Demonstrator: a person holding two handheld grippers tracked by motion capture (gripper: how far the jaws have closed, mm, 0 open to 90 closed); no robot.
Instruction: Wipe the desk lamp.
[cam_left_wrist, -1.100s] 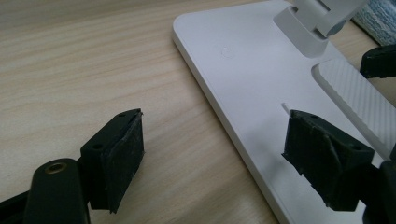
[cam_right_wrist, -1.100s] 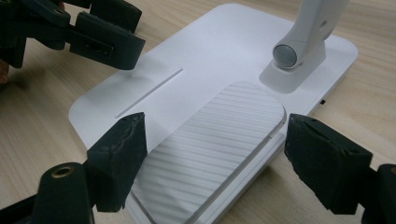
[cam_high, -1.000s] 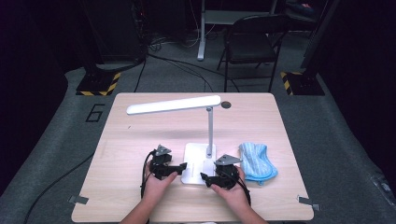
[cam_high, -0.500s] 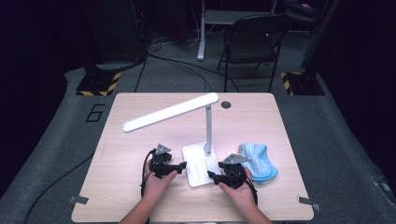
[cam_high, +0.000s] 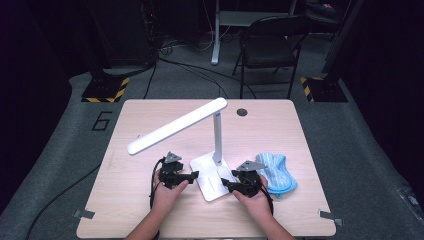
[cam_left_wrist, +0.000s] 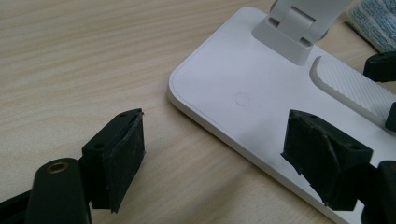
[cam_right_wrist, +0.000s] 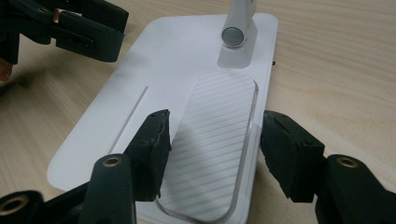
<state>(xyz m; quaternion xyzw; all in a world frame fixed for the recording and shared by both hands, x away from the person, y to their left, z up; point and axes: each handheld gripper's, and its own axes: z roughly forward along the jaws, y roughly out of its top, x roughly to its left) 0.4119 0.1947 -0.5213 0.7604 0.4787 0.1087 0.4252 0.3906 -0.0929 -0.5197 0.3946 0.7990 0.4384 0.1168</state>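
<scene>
Desk lamp (cam_high: 212, 150) standing mid-table, blue cloth (cam_high: 277, 172) just right of its base (cam_high: 212, 176). My left gripper (cam_high: 192, 175) hovering wide at base's left edge. My right gripper (cam_high: 226, 183) — jaws just been closing, half-open, straddling ribbed pad (cam_right_wrist: 212, 149) on base, gripping nothing. Better pressing base flat — steady, no tipping.

- High view: the table (cam_high: 150, 120) is evenly and brightly lit from above, while the floor and room beyond its far edge fall into near darkness.
- The picture is soft and slightly grainy; small details blur.
- Shadows on the table are faint and short.
- Left gripper view: the wood grain is sharp, the white lamp base (cam_left_wrist: 243, 93) bright without glare, and the near black tongs (cam_left_wrist: 219, 158) are dark and a little soft.
- Right gripper view: soft shadows lie across the lamp base; the ribbed pad (cam_right_wrist: 219, 140) shows a mild sheen.
</scene>
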